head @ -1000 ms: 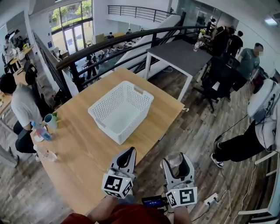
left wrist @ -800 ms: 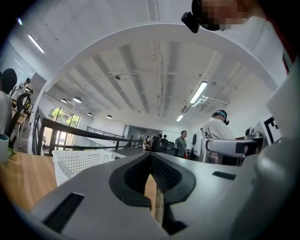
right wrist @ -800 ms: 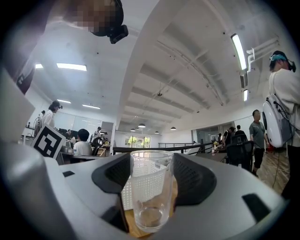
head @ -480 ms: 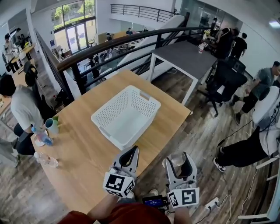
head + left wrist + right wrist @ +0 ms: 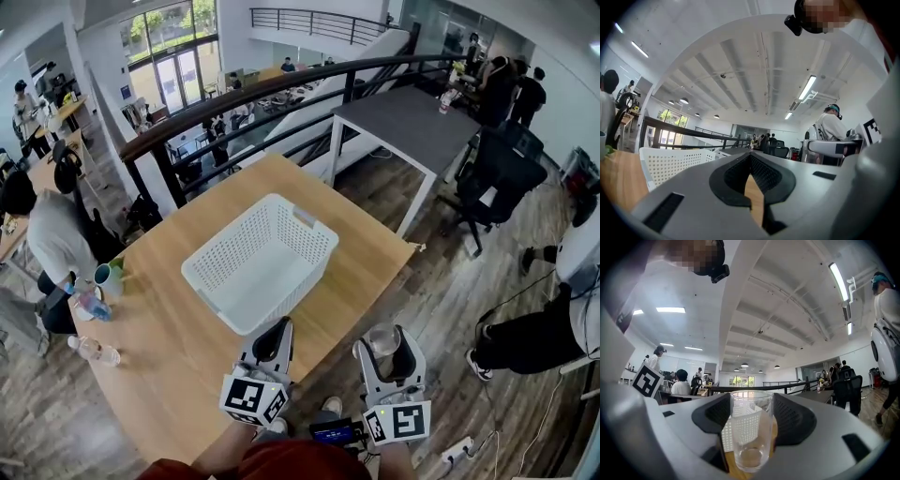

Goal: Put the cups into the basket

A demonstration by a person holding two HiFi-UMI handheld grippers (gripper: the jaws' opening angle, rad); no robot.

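White basket at centre of the wooden counter; mug and plastic bottle at its 9 o'clock edge. Right hand-held gripper pinches a clear cup (upright), at the basket's 5 o'clock, apart from it. Left hand-held gripper pressed together, empty. Plank floor; open office.
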